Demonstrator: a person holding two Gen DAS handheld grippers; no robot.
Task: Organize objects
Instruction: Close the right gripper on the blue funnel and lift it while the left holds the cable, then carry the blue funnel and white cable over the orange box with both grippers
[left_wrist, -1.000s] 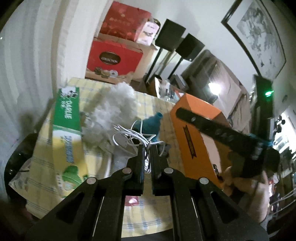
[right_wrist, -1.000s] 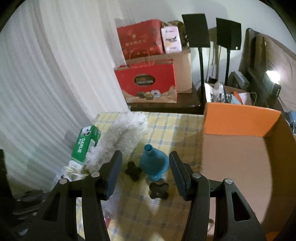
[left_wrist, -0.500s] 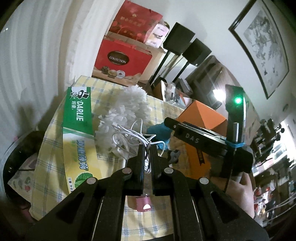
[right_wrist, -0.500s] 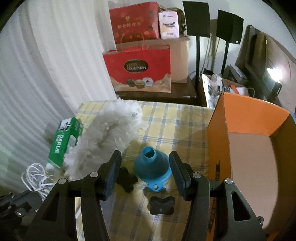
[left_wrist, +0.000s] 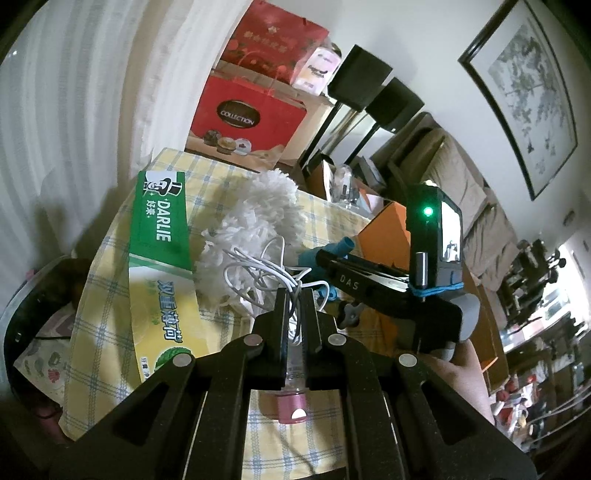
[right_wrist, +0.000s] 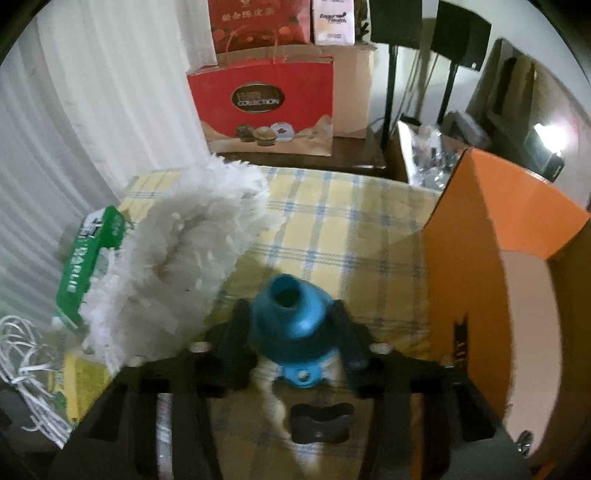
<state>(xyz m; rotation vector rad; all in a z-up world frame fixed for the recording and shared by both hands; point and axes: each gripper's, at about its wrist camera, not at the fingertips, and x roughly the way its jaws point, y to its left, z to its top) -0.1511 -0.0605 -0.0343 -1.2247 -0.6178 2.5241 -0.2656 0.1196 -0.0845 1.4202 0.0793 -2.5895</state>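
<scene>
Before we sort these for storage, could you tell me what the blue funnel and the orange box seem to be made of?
The blue funnel looks like moulded plastic: one even colour, smooth with a dull sheen, and a hanging tab with a hole. The orange box looks like cardboard: matt orange outside, plain brown inside, with folded edges.

Looks like someone's living room: sofa (left_wrist: 454, 184) under a framed picture (left_wrist: 532, 85), white curtains (right_wrist: 92, 110), gift bags (right_wrist: 262, 103) stacked on a side table, small table with a checked cloth (right_wrist: 332, 229).
</scene>
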